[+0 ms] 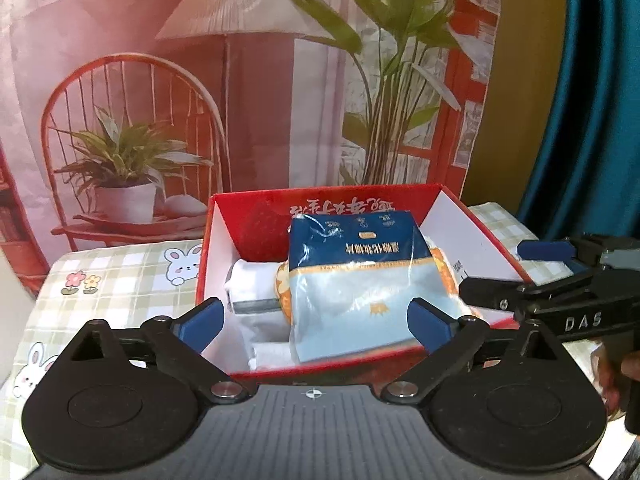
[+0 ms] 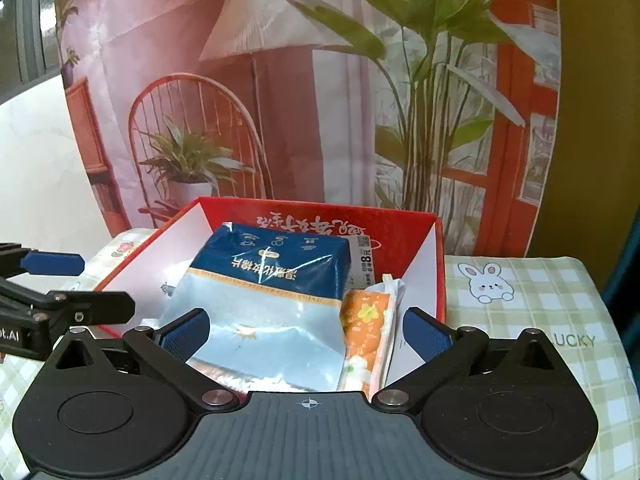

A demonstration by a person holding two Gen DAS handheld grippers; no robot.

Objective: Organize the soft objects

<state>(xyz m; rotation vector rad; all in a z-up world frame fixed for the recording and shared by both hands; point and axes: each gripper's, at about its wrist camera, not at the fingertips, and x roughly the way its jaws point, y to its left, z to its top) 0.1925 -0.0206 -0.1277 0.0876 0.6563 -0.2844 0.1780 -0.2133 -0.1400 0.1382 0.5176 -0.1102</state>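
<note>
- Red box, white inside, sits centre frame on a checked bunny-print cloth.
- In the box: blue plastic pack lying on top, tilted; an orange patterned pack touching its right side; white rolled fabric at lower left.
- Left gripper: jaws spread wide, nothing held, in front of the box.
- Right gripper: jaws likewise wide apart, empty, pads clear of the blue pack.

**Much of the red box's contents lie covered**

In the red box, the blue packet covers most of the orange pack and part of the white cloth. Packet print is too blurred to read.
</note>
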